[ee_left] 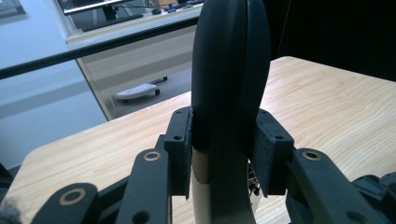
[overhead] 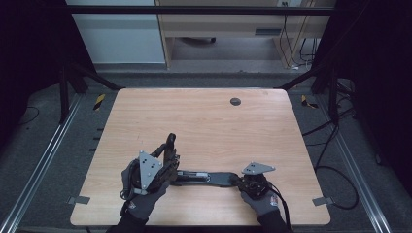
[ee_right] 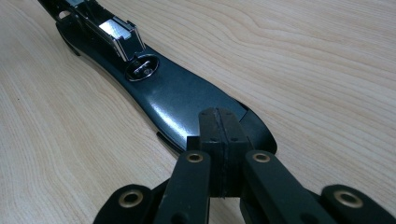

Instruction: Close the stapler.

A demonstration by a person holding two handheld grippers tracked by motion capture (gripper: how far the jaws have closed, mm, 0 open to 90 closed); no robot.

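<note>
Your left gripper (overhead: 168,145) sits at the near left of the table (overhead: 204,116), its jaws clamped on the raised black arm (ee_left: 231,70) of an opened stapler (overhead: 206,178). In the left gripper view the pads (ee_left: 183,149) press both flanks of that arm, which stands up between them and runs out of the top of the frame, so you cannot see its tip. A pale strip shows beneath the arm between the pads; what it is cannot be made out.

Your right gripper (overhead: 239,180) lies low at the near right, jaws pressed together with no gap. In the right gripper view the closed tips (ee_right: 219,130) rest on the near end of the stapler's flat black base (ee_right: 187,100); they grip nothing, and whether they press down or only touch is hard to tell. Farther along the base, the metal channel (ee_right: 119,35) is cut off at the top left corner.

From the high view the stapler lies flat between your two gloved hands, near the front edge. It is dark and small there, and your left hand (overhead: 141,187) and its grey plate (overhead: 148,167) hide where the arm joins the base.
</note>
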